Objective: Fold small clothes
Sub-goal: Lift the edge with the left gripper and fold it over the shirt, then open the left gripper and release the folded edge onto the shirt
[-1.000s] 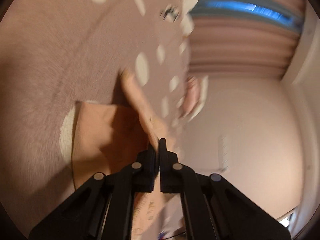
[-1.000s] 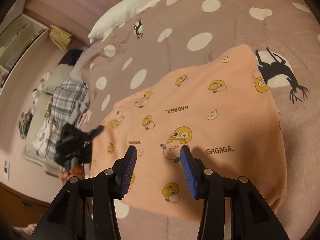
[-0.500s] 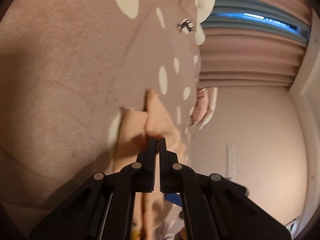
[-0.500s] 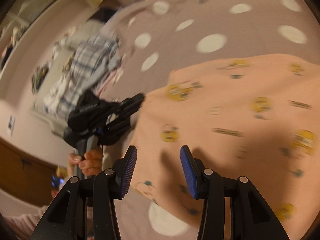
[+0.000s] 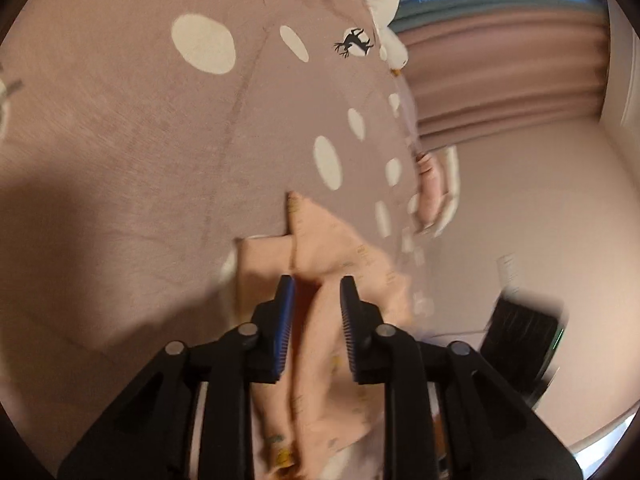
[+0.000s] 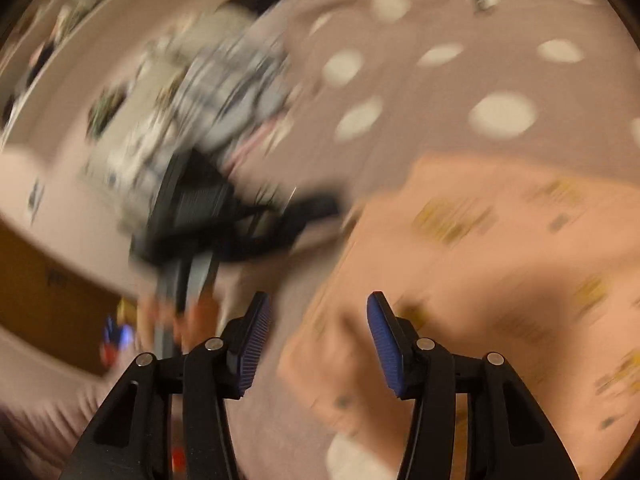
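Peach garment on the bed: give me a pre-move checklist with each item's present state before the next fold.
1. Left tool letting go: ok, its jaws are opening, a fold of the peach garment lies between them, pads not visibly pressing.
2. Right tool free: ok, jaws opening, nothing gripped; the garment's edge lies below them.
3. Garment supported: ok, it lies on the spotted blanket.
4. Garment flat: not ok, bunched at the left tool.
5. Right wrist view sharp enough to aim: not ok, blurred.
6. Fold edges aligned: cannot tell.
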`<state>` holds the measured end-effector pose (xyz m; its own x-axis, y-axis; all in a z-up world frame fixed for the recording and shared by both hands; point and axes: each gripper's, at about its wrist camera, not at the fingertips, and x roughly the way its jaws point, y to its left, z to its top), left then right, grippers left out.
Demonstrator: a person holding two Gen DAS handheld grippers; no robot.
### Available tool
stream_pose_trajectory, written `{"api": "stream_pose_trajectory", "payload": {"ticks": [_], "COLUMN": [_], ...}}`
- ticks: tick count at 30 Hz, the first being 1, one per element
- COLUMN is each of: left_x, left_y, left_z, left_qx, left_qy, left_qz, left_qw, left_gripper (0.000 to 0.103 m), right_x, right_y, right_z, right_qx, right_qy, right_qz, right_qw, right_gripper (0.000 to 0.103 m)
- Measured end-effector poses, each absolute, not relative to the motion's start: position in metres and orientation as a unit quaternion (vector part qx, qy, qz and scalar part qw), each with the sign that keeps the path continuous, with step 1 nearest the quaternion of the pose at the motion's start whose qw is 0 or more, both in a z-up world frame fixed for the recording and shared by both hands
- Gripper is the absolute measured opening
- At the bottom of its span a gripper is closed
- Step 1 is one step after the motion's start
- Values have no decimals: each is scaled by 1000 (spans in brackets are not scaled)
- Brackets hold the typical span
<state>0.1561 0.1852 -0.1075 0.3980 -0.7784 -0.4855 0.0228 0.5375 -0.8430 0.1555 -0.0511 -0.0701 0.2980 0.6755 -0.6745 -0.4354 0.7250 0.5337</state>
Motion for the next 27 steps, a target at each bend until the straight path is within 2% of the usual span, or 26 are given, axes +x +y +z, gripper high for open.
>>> {"api": "stream_pose_trajectory", "payload": {"ticks": [7, 12, 15, 16, 18, 27], "left_x": [125, 119, 119, 119, 119, 109], "left_y": [162, 146, 140, 139, 138, 143], "left_z": [-104, -113, -118, -118, -119, -122], "left_qx": [-319, -276, -268, -265, -259, -264], "left_qy": [497, 514, 516, 514, 510, 505], "left_qz": [-288, -286, -293, -294, -290, -291], "left_qw": [754, 760, 759, 761, 767, 768], "left_gripper": [23, 23, 20, 20, 4, 1], "right_x": [208, 243, 249, 248, 248, 249], "right_y": [0, 33, 35, 36, 34, 25], "right_z": [-75, -106, -114, -114, -112, -82], "right_qx": [31, -43, -63, -67, -61, 3], "right_qy": [517, 573, 582, 580, 578, 543], "right_qz": [280, 208, 186, 185, 185, 236], "right_qw": [808, 792, 789, 791, 793, 806], "right_gripper": [52, 51, 36, 25, 8, 5]}}
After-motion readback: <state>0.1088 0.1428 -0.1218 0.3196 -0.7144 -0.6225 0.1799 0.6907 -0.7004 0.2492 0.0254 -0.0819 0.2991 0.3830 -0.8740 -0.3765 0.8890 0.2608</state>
